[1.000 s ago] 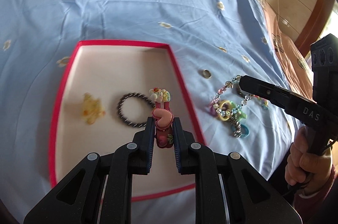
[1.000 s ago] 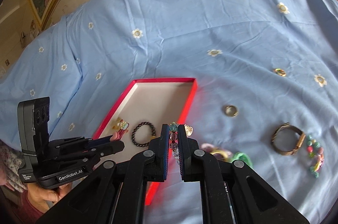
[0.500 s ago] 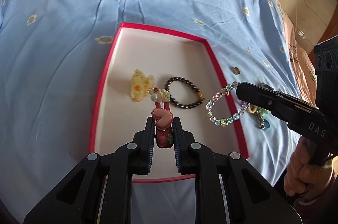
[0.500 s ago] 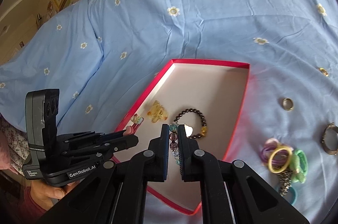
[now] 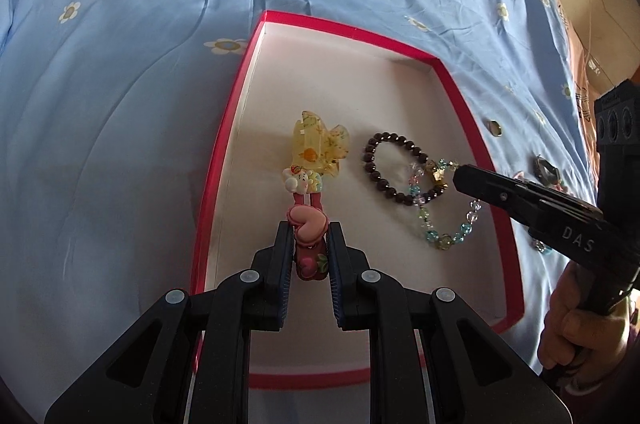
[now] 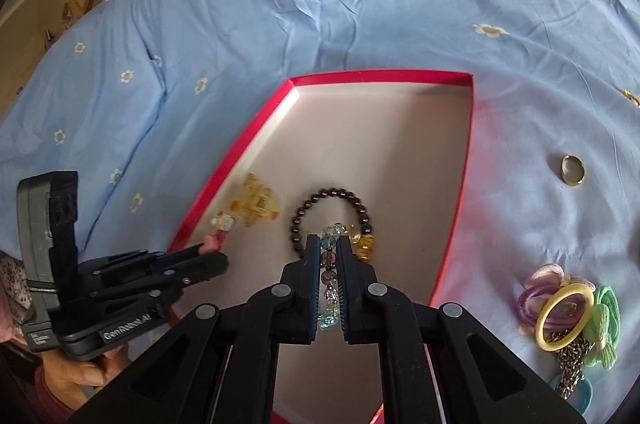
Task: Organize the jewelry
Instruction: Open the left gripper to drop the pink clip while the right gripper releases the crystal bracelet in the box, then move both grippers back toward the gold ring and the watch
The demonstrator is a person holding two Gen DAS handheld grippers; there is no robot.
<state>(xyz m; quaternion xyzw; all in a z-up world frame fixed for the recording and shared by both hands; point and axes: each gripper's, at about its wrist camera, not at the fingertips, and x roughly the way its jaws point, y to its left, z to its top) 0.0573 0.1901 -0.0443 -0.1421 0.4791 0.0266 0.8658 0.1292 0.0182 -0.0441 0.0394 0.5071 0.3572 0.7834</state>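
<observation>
Bedsheet [image 5: 120, 143] carries our red-rimmed tray [image 5: 224, 127], holding a dark bead bracelet [image 5: 384, 167] and yellow claw clip [image 5: 320, 147]. Our left gripper [image 5: 308, 248] clamps a pink cartoon hair clip [image 5: 306, 224]; our right gripper [image 6: 329, 288] pinches a pastel crystal bracelet [image 5: 444, 220], both over the tray.

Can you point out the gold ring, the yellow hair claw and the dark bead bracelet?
gold ring [image 6: 572, 170], right wrist view, on its band.
yellow hair claw [image 5: 320, 143], left wrist view, on its body.
dark bead bracelet [image 5: 370, 159], left wrist view, on its left beads.
</observation>
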